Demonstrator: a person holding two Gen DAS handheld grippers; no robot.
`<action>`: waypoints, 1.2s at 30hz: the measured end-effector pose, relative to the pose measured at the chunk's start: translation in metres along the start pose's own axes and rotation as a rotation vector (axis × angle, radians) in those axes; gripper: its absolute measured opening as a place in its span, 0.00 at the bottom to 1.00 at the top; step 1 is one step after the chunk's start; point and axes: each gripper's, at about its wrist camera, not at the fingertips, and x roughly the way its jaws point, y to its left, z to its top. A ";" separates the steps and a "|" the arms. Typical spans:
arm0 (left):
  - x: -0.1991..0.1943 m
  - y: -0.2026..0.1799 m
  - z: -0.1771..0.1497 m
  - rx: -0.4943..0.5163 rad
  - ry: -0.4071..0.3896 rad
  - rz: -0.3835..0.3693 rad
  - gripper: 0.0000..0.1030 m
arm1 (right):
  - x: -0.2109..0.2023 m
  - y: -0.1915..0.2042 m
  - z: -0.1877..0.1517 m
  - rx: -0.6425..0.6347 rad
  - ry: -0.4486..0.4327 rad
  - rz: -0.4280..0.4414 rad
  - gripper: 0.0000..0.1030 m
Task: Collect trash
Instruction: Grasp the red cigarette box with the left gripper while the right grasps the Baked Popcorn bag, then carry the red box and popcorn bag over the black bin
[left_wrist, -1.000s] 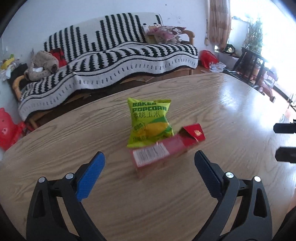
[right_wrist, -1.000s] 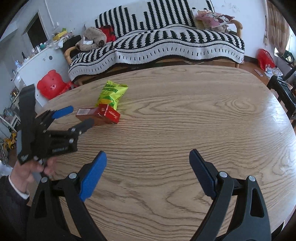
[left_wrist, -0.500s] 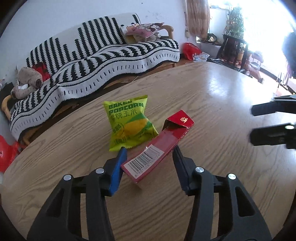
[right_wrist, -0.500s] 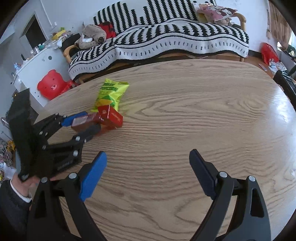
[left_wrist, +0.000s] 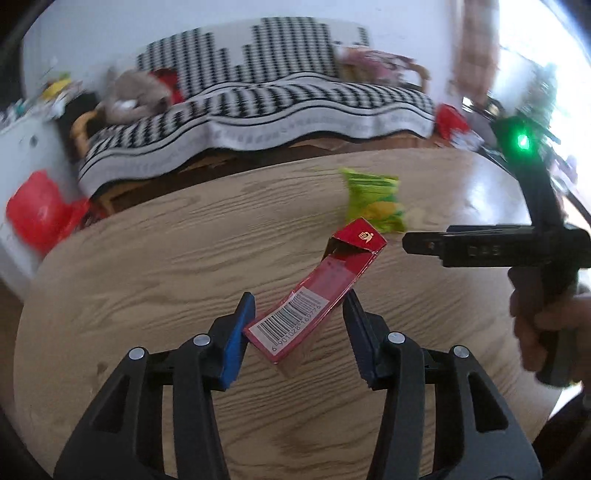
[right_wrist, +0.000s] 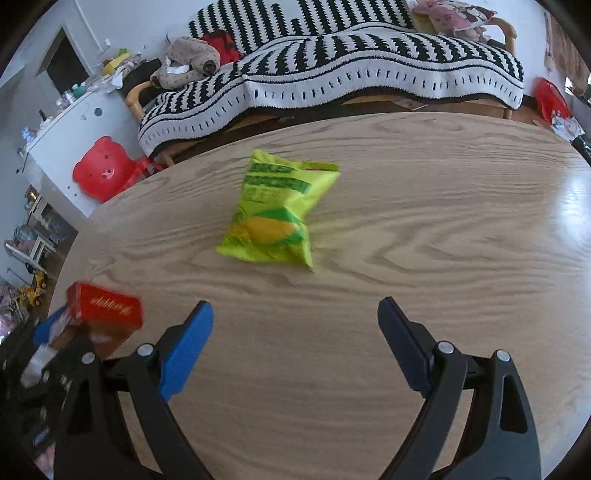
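A long red carton (left_wrist: 317, 295) with a barcode and an open end flap sits tilted between the blue pads of my left gripper (left_wrist: 299, 317), which is shut on it just above the wooden table (left_wrist: 147, 258). In the right wrist view the same carton (right_wrist: 107, 306) shows at the lower left. A green popcorn bag (right_wrist: 273, 218) lies flat on the table, straight ahead of my right gripper (right_wrist: 295, 314), which is open with nothing between its fingers. In the left wrist view the bag (left_wrist: 373, 201) lies beyond the carton.
The round table's far edge (right_wrist: 332, 122) faces a sofa under a black-and-white striped blanket (right_wrist: 351, 74). A red bear-shaped stool (right_wrist: 103, 166) and a white cabinet (right_wrist: 66, 125) stand off the table's left side. A hand (left_wrist: 546, 325) holds the right gripper's handle.
My left gripper closed on the red carton and carried it up and away from the popcorn bag. My right gripper, still open, moved in until the bag lies just ahead of it.
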 end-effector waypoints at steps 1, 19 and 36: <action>0.000 0.005 0.000 -0.019 0.002 0.010 0.47 | 0.006 0.005 0.004 0.002 0.000 -0.011 0.85; -0.002 0.034 0.016 -0.195 0.000 0.004 0.47 | 0.044 0.041 0.031 -0.066 -0.007 -0.142 0.56; -0.019 -0.097 0.020 0.009 -0.028 -0.106 0.47 | -0.150 -0.062 -0.083 -0.019 -0.131 -0.228 0.55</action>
